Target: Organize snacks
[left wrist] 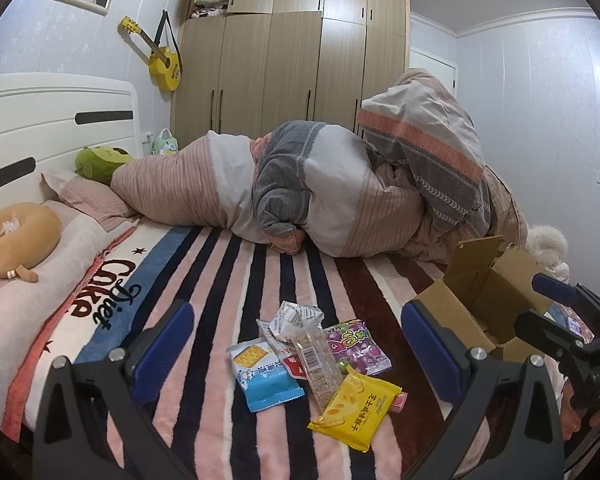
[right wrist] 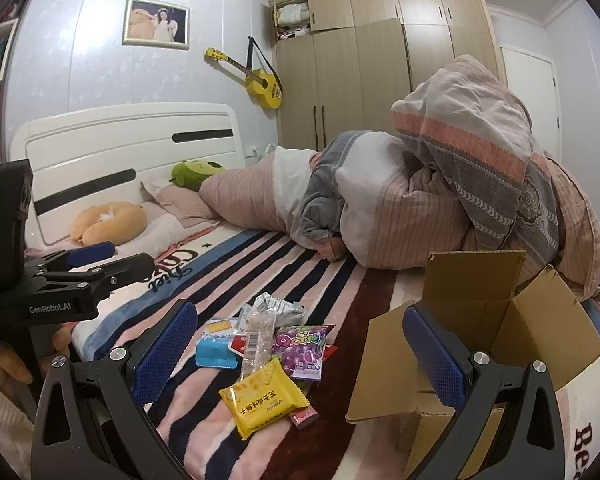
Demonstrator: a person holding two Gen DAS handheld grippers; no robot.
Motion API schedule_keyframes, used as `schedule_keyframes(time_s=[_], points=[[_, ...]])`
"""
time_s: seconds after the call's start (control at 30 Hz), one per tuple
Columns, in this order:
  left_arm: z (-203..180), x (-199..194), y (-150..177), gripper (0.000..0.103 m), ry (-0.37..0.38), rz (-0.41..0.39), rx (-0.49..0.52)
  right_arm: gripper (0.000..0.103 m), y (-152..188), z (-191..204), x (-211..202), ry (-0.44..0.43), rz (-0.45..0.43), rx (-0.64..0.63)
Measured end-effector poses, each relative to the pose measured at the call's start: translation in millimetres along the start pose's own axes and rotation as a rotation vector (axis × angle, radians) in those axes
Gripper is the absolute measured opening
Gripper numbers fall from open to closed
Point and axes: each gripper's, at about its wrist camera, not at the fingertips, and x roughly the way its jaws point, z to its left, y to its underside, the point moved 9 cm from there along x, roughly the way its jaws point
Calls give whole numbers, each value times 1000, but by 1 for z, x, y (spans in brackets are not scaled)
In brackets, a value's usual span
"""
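A small pile of snack packets lies on the striped blanket: a yellow cheese-biscuit pack point(left wrist: 355, 411) point(right wrist: 265, 402), a blue cracker pack point(left wrist: 265, 376) point(right wrist: 216, 350), a clear cereal bar point(left wrist: 318, 368) point(right wrist: 256, 344), a purple gummy pack point(left wrist: 358, 346) point(right wrist: 302, 350) and a crumpled white wrapper point(left wrist: 296, 316) point(right wrist: 274, 306). An open cardboard box point(left wrist: 484, 300) point(right wrist: 500, 320) stands to their right. My left gripper point(left wrist: 300, 356) is open and empty above the pile. My right gripper point(right wrist: 300, 360) is open and empty, between the pile and the box.
A bundled striped duvet point(left wrist: 340, 192) fills the far side of the bed. Pillows, a tan neck pillow point(left wrist: 16, 236) and a green plush point(left wrist: 100, 162) lie by the white headboard point(left wrist: 56, 120). A wardrobe point(left wrist: 292, 64) stands behind.
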Motion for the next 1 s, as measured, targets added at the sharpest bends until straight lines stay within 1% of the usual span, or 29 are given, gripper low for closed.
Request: schedule_keyframes(time_s=[0.53, 0.87, 1.0], points=[[0, 0, -1, 102, 8, -1, -2, 102, 0, 3, 4, -29, 7, 17], [0, 1, -1, 102, 12, 0, -4, 102, 0, 2, 4, -30, 9, 20], [0, 2, -1, 102, 27, 1, -10, 102, 1, 0, 5, -22, 16, 20]])
